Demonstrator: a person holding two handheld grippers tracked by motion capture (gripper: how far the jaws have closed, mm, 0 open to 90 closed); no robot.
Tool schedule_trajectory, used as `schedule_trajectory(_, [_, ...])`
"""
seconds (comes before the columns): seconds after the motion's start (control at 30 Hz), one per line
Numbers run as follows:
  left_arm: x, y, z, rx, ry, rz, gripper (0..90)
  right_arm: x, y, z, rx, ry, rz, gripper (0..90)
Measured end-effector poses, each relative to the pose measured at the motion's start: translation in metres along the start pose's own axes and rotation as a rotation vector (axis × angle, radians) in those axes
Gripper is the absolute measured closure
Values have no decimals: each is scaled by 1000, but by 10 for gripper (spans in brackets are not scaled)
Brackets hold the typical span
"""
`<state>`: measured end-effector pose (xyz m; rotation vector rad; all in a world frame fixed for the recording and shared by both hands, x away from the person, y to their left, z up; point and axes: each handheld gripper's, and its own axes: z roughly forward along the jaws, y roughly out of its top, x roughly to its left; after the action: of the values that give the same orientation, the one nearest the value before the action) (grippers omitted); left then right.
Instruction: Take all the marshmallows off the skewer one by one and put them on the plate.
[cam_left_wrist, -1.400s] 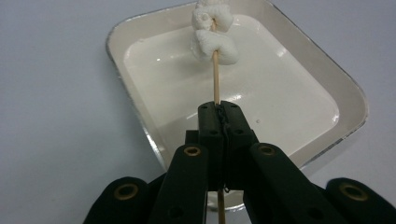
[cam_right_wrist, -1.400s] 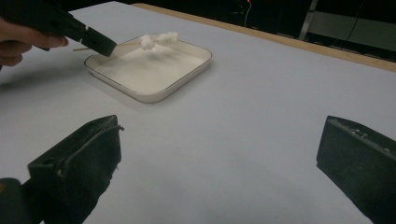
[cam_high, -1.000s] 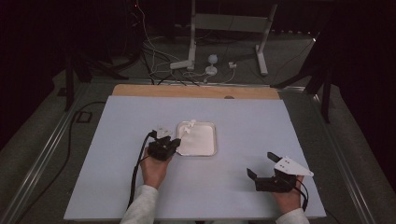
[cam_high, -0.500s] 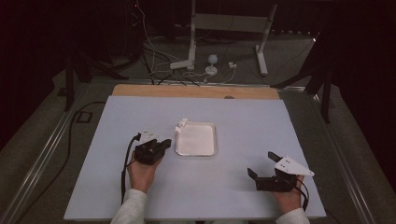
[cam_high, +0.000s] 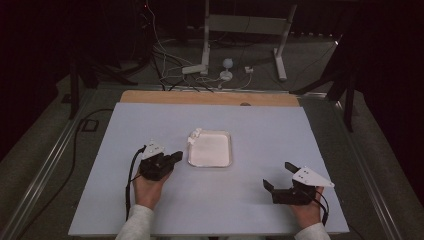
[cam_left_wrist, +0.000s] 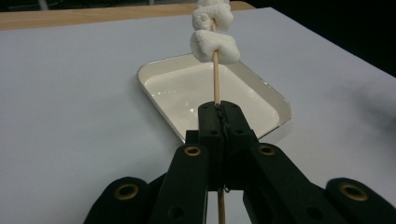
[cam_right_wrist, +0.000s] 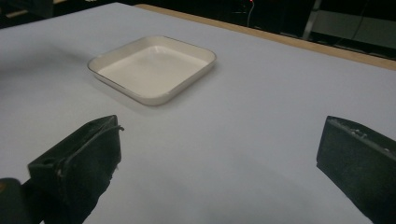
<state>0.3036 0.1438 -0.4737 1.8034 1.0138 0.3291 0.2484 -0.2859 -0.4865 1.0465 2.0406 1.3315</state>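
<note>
The left gripper (cam_left_wrist: 219, 116) has its jaws clamped tight on a thin wooden skewer (cam_left_wrist: 216, 79), while the right gripper (cam_right_wrist: 219, 158) stands with its jaws spread wide and nothing between them.

From biggest down: the table (cam_high: 260, 125) is covered with a pale, bluish-white sheet, and a strip of bare wood shows along its far edge. Near the middle sits a shallow white tray (cam_high: 210, 149) with rounded corners — square-ish, glossy inside, and bare of anything lying in it. In the high view the left gripper (cam_high: 167, 159) is just beside the tray's left side, held in the person's left hand (cam_high: 147, 187). The right gripper (cam_high: 280, 181) is well apart from the tray, off toward the near right corner of the table, with its grey plate on top.

The skewer runs up from the closed jaws and leans out over the tray's near-left part. Threaded on its upper stretch are white marshmallows (cam_left_wrist: 214, 44) — two lumps at least, the topmost cut off by the frame edge. In the high view they show as a small white clump (cam_high: 194, 136) at the tray's far-left corner.
</note>
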Motion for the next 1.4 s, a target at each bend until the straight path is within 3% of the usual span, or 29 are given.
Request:
schedule_trajectory(0.13, [-2, 1, -2, -9, -12, 22, 900, 6, 11, 4, -14, 29, -22, 0])
schedule_trajectory(0.27, [-6, 1, -2, -5, -16, 30, 900, 14, 31, 11, -35, 92, -48, 0])
schedule_trajectory(0.4, [-10, 2, -3, -9, -35, 44, 900, 19, 55, 29, -43, 146, -59, 0])
schedule_trajectory(0.5, [-14, 2, -3, -13, -54, 60, 900, 22, 70, 43, -46, 160, -64, 0])
schedule_trajectory(0.7, [-22, 2, -3, -28, -87, 101, 900, 26, 96, 69, -41, 219, 9, 83])
schedule_trajectory(0.9, [-27, 2, -3, -28, -102, 137, 900, 31, 118, 92, -16, 257, 91, 359])
schedule_trajectory(1.0, [-27, 2, -2, -32, -111, 146, 900, 34, 126, 101, -8, 269, 144, 441])
schedule_trajectory(1.4, [-31, 1, -3, -62, -126, 166, 900, 38, 132, 127, 84, 340, 282, 590])
